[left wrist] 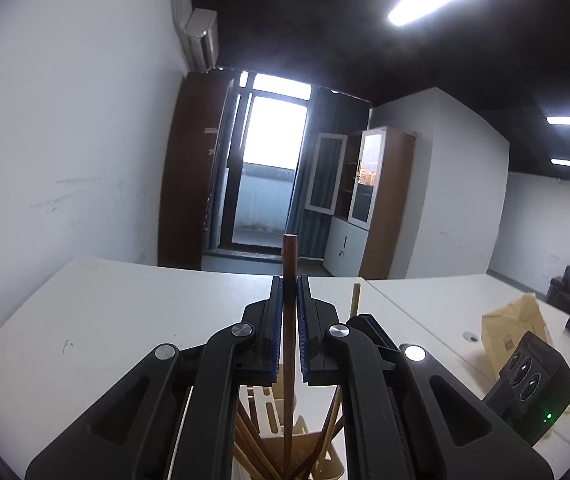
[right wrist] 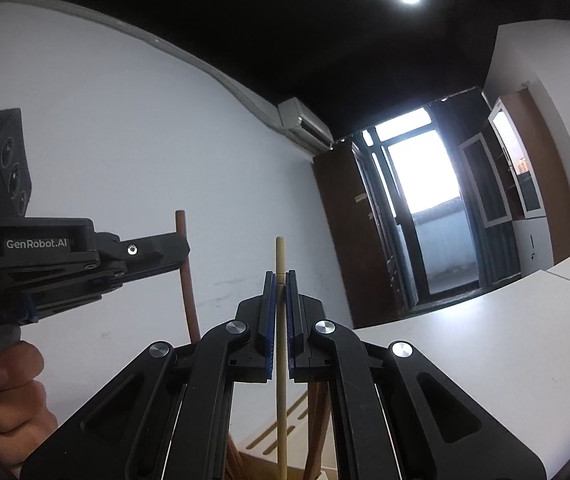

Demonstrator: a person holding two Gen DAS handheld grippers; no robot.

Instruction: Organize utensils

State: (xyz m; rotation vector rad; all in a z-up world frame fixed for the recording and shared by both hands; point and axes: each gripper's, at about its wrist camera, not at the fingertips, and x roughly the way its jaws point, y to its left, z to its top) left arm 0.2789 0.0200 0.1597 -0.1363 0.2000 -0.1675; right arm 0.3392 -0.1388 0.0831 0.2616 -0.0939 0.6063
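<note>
Chopsticks were the held things: a dark brown chopstick (left wrist: pixel 289 320) stood upright between the blue pads of the left tool (left wrist: pixel 289 312), clenched on it, its long axis vertical and its blunt end pointing up past the fingertips. A pale bamboo chopstick (right wrist: pixel 280 320) stood likewise upright in the right tool (right wrist: pixel 280 304), which was clamped on it, top end up. Both lower ends ran down toward a light wooden holder (left wrist: pixel 317 452) on the white tabletop (left wrist: pixel 125 312), where more brown sticks leaned at angles.

The left wrist view alone showed the holder's slotted wall, a brown paper bag (left wrist: pixel 513 332) and a black camera block (left wrist: pixel 533 388) off to the right; the pale chopstick appeared there only as a tip beside the right tool's finger. The right wrist view alone showed the left tool from the side, its fingers closed on the brown stick, with the person's left hand (right wrist: pixel 9 396) around its grip.
</note>
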